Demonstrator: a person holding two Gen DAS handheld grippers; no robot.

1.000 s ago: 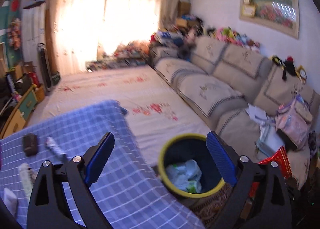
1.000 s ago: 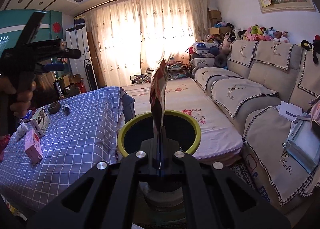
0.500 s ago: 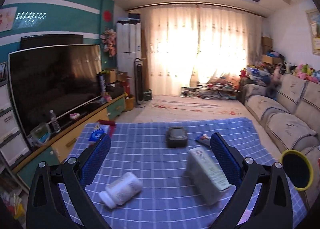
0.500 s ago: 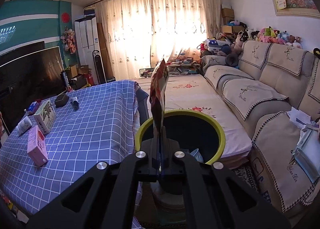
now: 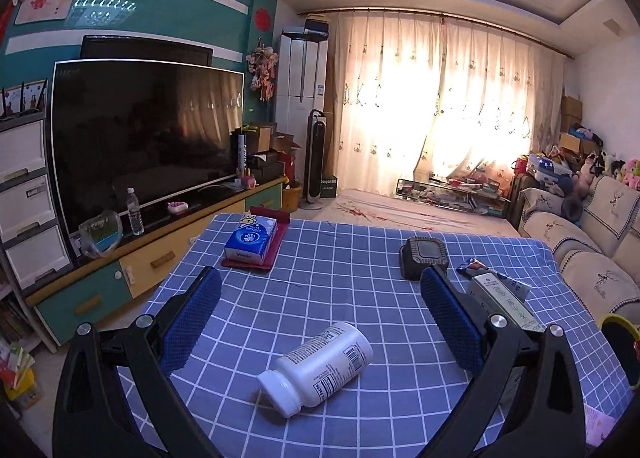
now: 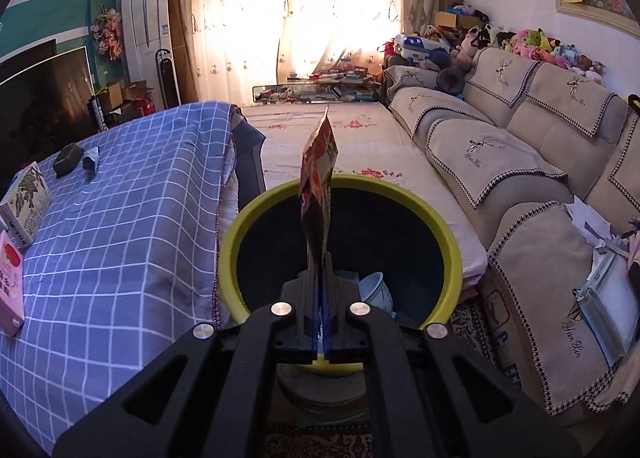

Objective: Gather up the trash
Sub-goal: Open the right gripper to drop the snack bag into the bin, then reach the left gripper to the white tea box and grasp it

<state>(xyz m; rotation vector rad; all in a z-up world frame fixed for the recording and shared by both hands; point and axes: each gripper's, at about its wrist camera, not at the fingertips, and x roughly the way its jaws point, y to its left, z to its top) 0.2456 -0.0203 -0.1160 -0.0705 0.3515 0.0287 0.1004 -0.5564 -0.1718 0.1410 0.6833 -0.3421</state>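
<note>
Snack wrapper [image 6: 318, 194]: red, pinched upright in the right gripper [image 6: 319, 278], jaws closed on its lower edge, directly above the yellow-rimmed trash bin [image 6: 448, 236]. Left gripper [image 5: 320, 316]: jaws spread wide, holding nothing, over the blue checked tablecloth [image 5: 340, 270]; white pill bottle [image 5: 316, 368] lies on its side between and just ahead of the fingers.

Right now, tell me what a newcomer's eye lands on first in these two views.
First, the red snack wrapper standing upright, pinched in the shut right gripper over the yellow-rimmed trash bin beside the sofa. Next, the white pill bottle lying on its side on the blue checked tablecloth, between the open left gripper's fingers.
</note>
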